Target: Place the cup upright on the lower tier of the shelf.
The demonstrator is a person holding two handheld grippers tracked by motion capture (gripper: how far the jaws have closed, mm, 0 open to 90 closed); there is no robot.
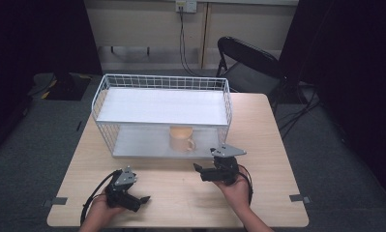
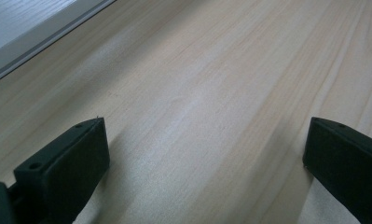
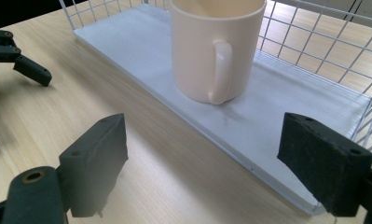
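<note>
High view, near edge: two hands, two grippers, one to each. Left gripper [image 1: 141, 199] low over the near-left part of one wooden table [image 1: 268, 125], jaws apart, nothing between them; in the left gripper view, bare wood grain between both black jaws, a strip of white shelf edge at upper left. Right gripper [image 1: 197, 168] near the table's middle, aimed left and toward the rack, jaws wide apart, empty. Beyond it: one white wire rack [image 1: 161, 82], two white shelves, upper and lower. On the lower shelf [image 3: 286, 98], toward its right end: one cream mug [image 3: 214, 44], upright, handle facing the right gripper, apart from both jaws. Upper shelf [image 1: 161, 106] bare. Farther off, past the table's far-right corner: one black folding chair [image 1: 251, 65] on grey floor. At the wall: one cable hanging from a socket.
</note>
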